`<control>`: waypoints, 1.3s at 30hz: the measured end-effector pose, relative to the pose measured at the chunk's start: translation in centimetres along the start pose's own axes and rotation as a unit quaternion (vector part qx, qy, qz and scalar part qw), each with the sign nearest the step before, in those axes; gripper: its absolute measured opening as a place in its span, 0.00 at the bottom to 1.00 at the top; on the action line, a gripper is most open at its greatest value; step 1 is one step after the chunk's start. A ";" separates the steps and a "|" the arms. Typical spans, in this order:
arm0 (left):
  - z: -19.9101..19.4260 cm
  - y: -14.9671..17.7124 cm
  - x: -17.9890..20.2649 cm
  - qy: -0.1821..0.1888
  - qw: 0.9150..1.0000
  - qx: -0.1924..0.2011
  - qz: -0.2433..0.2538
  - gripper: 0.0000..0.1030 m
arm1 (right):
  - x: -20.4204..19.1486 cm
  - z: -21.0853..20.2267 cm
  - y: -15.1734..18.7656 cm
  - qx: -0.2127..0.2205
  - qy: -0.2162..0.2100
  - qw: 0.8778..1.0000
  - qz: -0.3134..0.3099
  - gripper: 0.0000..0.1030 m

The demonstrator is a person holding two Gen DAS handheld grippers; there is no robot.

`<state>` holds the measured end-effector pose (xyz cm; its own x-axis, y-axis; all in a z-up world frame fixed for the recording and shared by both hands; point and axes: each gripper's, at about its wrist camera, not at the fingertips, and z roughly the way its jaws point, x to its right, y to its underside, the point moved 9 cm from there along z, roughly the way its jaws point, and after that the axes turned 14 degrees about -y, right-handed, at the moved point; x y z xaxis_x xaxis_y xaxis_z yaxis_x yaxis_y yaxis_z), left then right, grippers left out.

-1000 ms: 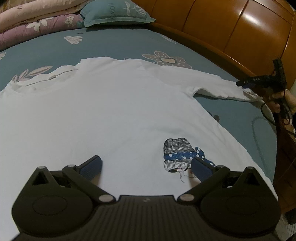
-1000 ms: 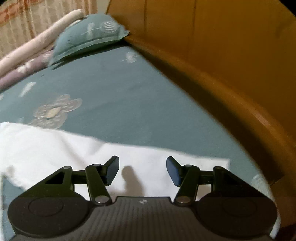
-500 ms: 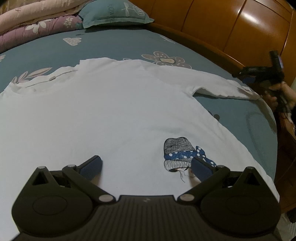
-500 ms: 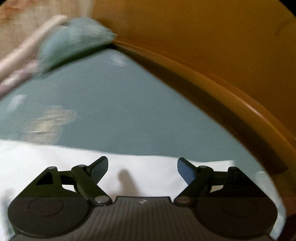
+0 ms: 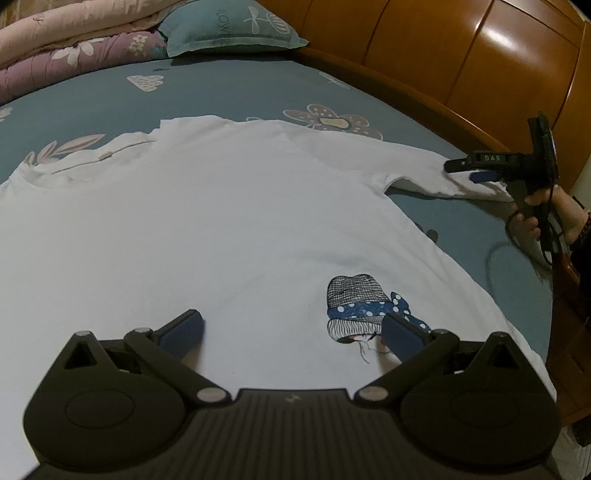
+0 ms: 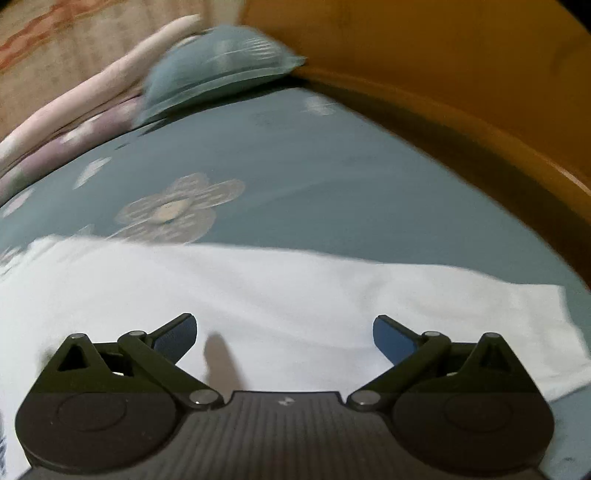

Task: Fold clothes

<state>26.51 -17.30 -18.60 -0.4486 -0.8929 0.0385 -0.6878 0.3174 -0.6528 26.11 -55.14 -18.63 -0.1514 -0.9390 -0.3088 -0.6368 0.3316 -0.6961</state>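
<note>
Lying flat on the bed (image 5: 229,88), the white shirt (image 5: 207,221) was spread front-up, collar toward the left, hat print (image 5: 356,306) near its lower right. Left hand-held gripper (image 5: 291,334) hovered over the shirt body, jaws wide apart, nothing between them. Further right, the sleeve (image 6: 332,295) stretched toward the wooden headboard (image 5: 461,62). Right hand-held gripper (image 6: 284,336) sat over that sleeve, jaws opening, pads clear of the fabric, nothing gripped. A person's hand (image 5: 554,214) held its handle at the bed edge. Pillow (image 5: 229,26) and folded quilts (image 5: 74,48) sat at the far end.
</note>
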 end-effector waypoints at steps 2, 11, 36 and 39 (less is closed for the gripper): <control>0.0 0.0 0.0 0.001 1.000 0.001 -0.001 0.99 | 2.7 -0.4 -1.0 0.022 -0.004 0.999 0.032 1.00; 0.0 -0.1 0.0 -0.001 1.000 0.000 -0.005 0.99 | 1.2 0.0 -2.6 0.030 -0.014 0.997 0.075 1.00; -2.6 0.9 -0.6 -0.047 0.998 -0.013 0.041 0.99 | -2.2 -2.7 2.8 -0.020 0.062 0.997 0.032 1.00; -4.6 1.1 -1.9 -0.062 0.998 -0.004 0.022 0.99 | -5.3 -4.5 2.9 0.003 0.011 0.999 0.034 1.00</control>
<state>24.00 -13.85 -15.91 -0.4053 -0.9102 -0.0847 -0.6730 0.3598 -0.6462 21.67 -49.60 -16.08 -0.2110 -0.9160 -0.3413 -0.6192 0.3954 -0.6785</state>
